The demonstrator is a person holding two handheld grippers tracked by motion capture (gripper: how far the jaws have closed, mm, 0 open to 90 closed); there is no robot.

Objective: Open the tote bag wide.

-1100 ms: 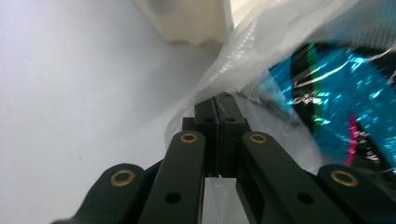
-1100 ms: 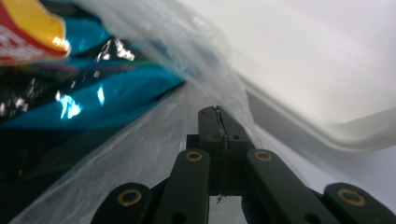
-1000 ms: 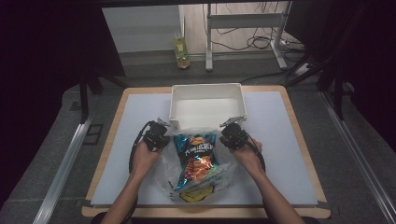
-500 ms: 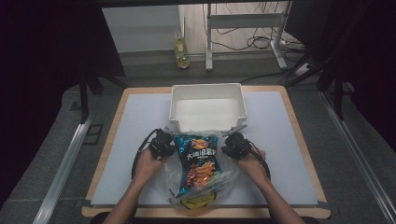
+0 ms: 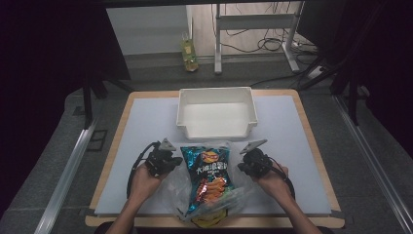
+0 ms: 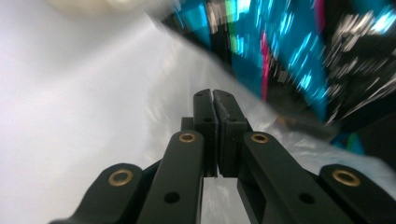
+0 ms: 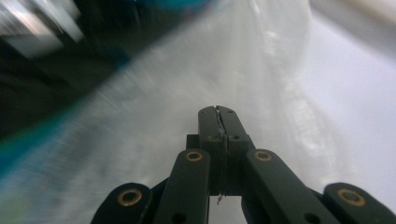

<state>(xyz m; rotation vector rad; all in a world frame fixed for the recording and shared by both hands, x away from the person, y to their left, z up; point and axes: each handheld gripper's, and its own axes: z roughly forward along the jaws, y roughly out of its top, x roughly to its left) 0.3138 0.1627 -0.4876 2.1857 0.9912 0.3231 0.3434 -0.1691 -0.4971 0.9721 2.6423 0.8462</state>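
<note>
White counter (image 5: 146, 126), tub (image 5: 217, 113) behind. Both claws, left (image 5: 170, 161) and right (image 5: 242, 167), clamped on clear bag (image 5: 178, 183) holding chips (image 5: 210, 180).

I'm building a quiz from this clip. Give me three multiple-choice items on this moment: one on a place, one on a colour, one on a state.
1. Where is the white bin?
A. beyond the clear plastic bag
B. on the floor
C. at the table's left edge

2. Main colour of the chip packet?
A. red
B. blue
C. green

3. How do the jaws of the left gripper stand?
A. wide open
B. half open
C. shut on the clear plastic bag

Answers: 1 A, the high view shows the bin farther from the person than the bag. 2 B, its front is blue. 3 C, the left gripper view shows them pressed together on the film.
</note>
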